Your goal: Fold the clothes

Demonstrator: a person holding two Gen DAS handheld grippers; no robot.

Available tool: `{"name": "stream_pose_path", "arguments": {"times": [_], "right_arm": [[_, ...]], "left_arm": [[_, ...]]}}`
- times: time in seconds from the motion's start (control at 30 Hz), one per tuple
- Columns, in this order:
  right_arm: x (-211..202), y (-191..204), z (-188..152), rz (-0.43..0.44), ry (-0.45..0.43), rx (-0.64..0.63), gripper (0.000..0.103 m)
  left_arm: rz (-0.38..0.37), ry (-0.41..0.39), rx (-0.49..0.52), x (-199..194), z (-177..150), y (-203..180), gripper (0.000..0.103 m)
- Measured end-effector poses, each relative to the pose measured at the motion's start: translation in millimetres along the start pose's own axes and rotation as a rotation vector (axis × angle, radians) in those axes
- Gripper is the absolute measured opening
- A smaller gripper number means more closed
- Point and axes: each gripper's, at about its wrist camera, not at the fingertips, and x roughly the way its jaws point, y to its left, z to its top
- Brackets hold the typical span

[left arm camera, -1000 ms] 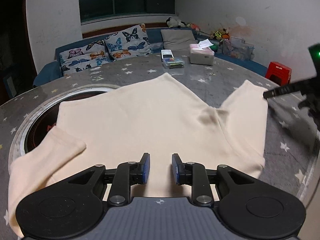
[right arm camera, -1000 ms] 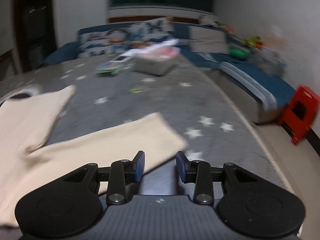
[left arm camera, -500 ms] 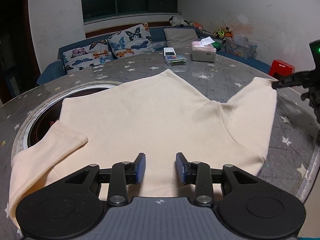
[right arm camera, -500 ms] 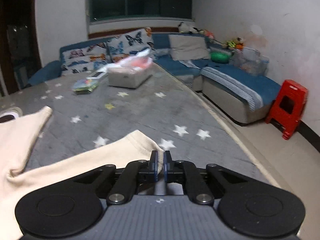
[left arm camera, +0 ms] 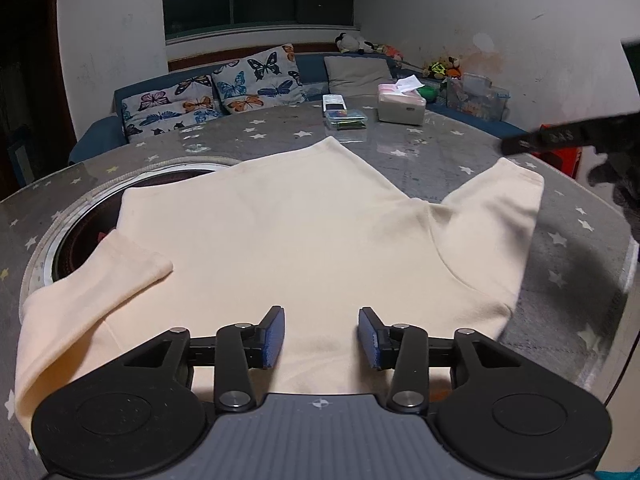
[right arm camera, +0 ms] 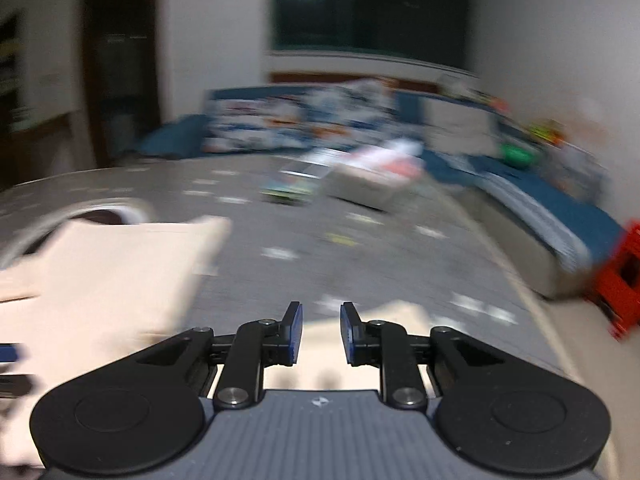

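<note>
A cream sweater (left arm camera: 304, 232) lies spread flat on the round grey star-patterned table (left arm camera: 448, 152). Its right sleeve (left arm camera: 500, 216) stretches toward the table's right side and its left sleeve (left arm camera: 100, 280) folds back at the near left. My left gripper (left arm camera: 321, 336) hovers open over the sweater's near edge, holding nothing. In the blurred right wrist view my right gripper (right arm camera: 321, 332) is open above the right sleeve's cuff (right arm camera: 404, 316), with the sweater's body (right arm camera: 112, 280) to its left. One dark finger of the right gripper (left arm camera: 560, 138) shows beyond the cuff in the left wrist view.
A dark round recess (left arm camera: 80, 232) in the table lies partly under the sweater at left. A tissue box (left arm camera: 401, 107) and a clear box (left arm camera: 346, 118) stand at the far side. A blue sofa with butterfly cushions (left arm camera: 224, 96) runs behind; a red stool (right arm camera: 618, 280) stands at right.
My right gripper was shut on the sleeve cuff half a second ago; it has let go, opened and lifted away. My left gripper has opened wider.
</note>
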Motion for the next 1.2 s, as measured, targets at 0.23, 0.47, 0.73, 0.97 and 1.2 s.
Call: {"name": "stream_pose_path", "arguments": {"times": [0.23,0.47,0.73,0.97,1.2], "right_arm": [[20.7,65.0,1.4,0.217,0.053,-0.133,0.020],[51.0,95.0,-11.0,0.284,0.142,-0.199,0.020],[27.3,105.0,-11.9,0.335,0.132,-0.264,0.031],[8.2,146.4,-22.0,0.482,0.129,-0.365,0.031],[9.1,163.4,-36.8,0.526,0.165,-0.409,0.032]], "left_arm": [[-0.007,0.000,-0.032,-17.6,-10.2,5.7,0.047],[-0.008,0.019,-0.042,-35.9,-26.4,16.7,0.049],[0.013,-0.001,-0.047,-53.5,-25.0,26.5,0.049],[0.059,-0.008,-0.072,-58.8,-25.7,37.8,0.049],[0.193,-0.069,-0.063,-47.5,-4.9,57.9,0.049]]}}
